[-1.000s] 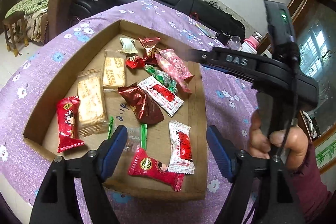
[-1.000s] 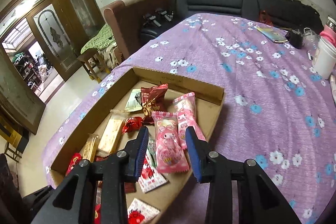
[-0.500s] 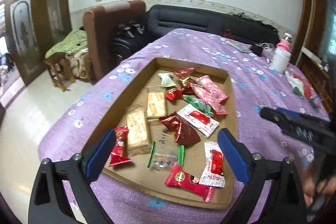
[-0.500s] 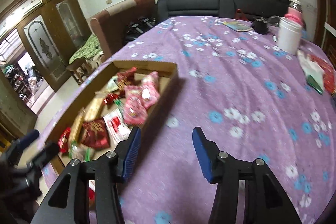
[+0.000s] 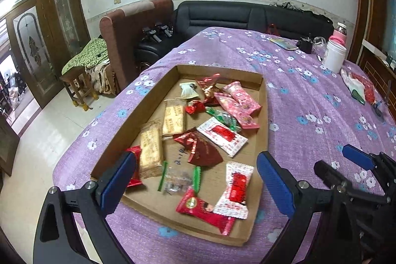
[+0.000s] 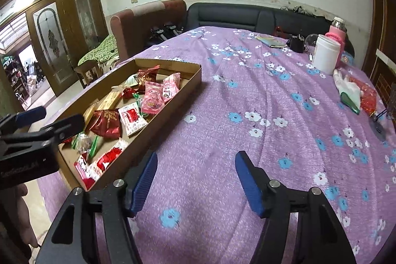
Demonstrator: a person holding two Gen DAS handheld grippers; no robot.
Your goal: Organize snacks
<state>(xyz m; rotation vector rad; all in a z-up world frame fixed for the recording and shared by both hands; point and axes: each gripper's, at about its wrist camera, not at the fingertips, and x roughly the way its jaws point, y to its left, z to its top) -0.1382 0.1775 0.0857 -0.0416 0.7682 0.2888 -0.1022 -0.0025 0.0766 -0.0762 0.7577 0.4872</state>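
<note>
**Both tongs empty beside the snack tray**

Left gripper point(image 5: 195, 183) wide apart above near end of cardboard tray point(image 5: 263, 113), gripping nothing. Right gripper point(image 6: 195, 180) opening over bare purple tablecloth point(image 6: 259, 100), nothing between jaws. Wrapped snacks point(image 5: 210, 135) lying loose inside tray.

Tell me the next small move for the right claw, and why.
Probably swing the right claw back left over the cardboard tray: its jaws are opening with nothing between them, over bare purple tablecloth, while the snacks all lie in the tray.
</note>
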